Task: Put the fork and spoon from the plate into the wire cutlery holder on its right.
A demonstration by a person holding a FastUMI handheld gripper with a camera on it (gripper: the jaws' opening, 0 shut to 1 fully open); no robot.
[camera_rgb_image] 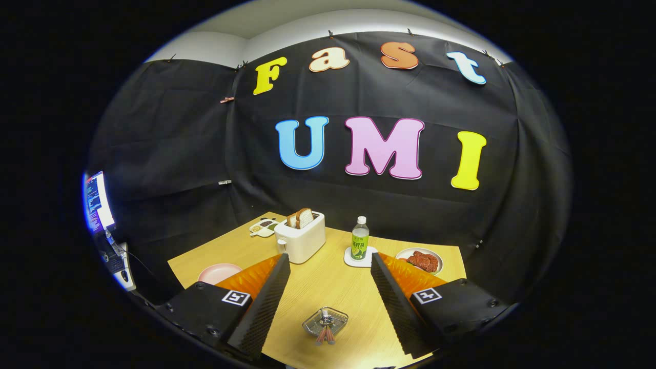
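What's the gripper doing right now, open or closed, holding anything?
Gripper: open, fingers spread wide and holding nothing; the wire cutlery holder, with cutlery handles sticking out of it, sits on the table between them.

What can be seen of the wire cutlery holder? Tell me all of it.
The wire cutlery holder is a small, squarish basket of silvery metal mesh, seen from above. It stands upright on the wooden table, below and between the open fingers of the gripper, which hang above without touching it. Cutlery already stands in it: metal ends show inside and reddish handles poke out over its near rim. Which pieces they are is too small to tell.
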